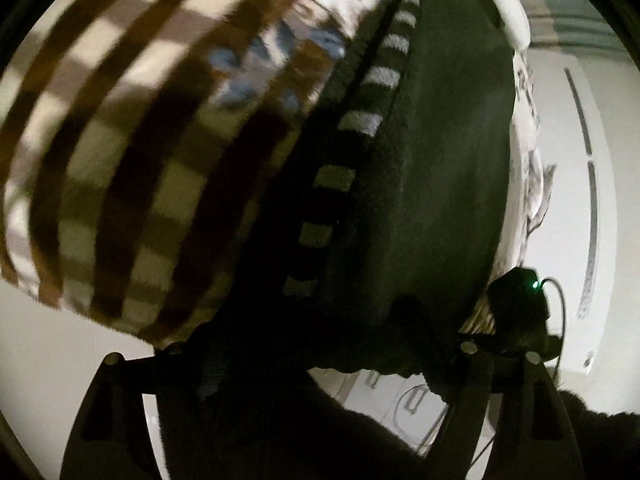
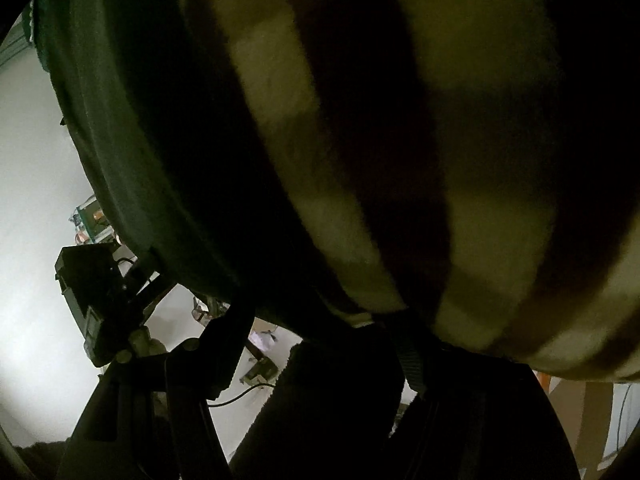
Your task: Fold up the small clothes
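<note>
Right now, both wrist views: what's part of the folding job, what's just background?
Job:
- brown checked cloth
- dark green garment
- left gripper
- right gripper

Background:
- white printed fabric
- white surface
- cable

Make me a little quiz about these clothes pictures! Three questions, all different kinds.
1. True or false: the checked cloth is brown and cream.
2. The green garment has an edge with: A dots, B pale stripes, C flowers.
3. Fill in: the bare surface below the clothes is ____.

Key: 1 true; 2 B; 3 white.
</note>
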The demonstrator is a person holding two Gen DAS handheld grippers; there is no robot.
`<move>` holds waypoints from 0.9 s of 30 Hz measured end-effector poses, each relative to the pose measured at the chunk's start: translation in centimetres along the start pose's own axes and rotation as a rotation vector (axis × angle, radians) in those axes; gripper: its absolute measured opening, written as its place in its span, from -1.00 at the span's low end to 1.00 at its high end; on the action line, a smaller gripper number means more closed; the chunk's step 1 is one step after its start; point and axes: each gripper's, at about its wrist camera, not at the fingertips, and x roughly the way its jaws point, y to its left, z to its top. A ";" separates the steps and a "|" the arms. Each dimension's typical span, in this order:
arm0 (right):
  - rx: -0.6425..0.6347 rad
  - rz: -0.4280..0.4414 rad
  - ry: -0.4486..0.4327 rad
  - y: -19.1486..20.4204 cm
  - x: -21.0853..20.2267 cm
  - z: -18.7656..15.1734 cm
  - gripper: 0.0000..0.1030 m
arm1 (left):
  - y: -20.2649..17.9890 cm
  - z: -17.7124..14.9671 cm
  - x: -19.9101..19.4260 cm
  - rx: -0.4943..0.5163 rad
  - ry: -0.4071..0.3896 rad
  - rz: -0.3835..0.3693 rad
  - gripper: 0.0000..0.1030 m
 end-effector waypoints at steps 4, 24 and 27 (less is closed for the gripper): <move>-0.034 0.014 -0.039 1.3 -0.3 -1.4 -0.70 | -0.3 -1.2 -2.2 -0.018 -0.017 0.020 -0.78; -0.090 0.319 -0.325 11.7 -14.7 2.8 -0.87 | -9.9 9.7 -10.9 -0.040 -0.301 -0.340 -0.91; -0.076 0.301 -0.372 13.6 -16.7 7.7 -0.87 | -11.3 14.5 -9.9 0.038 -0.309 -0.335 -0.87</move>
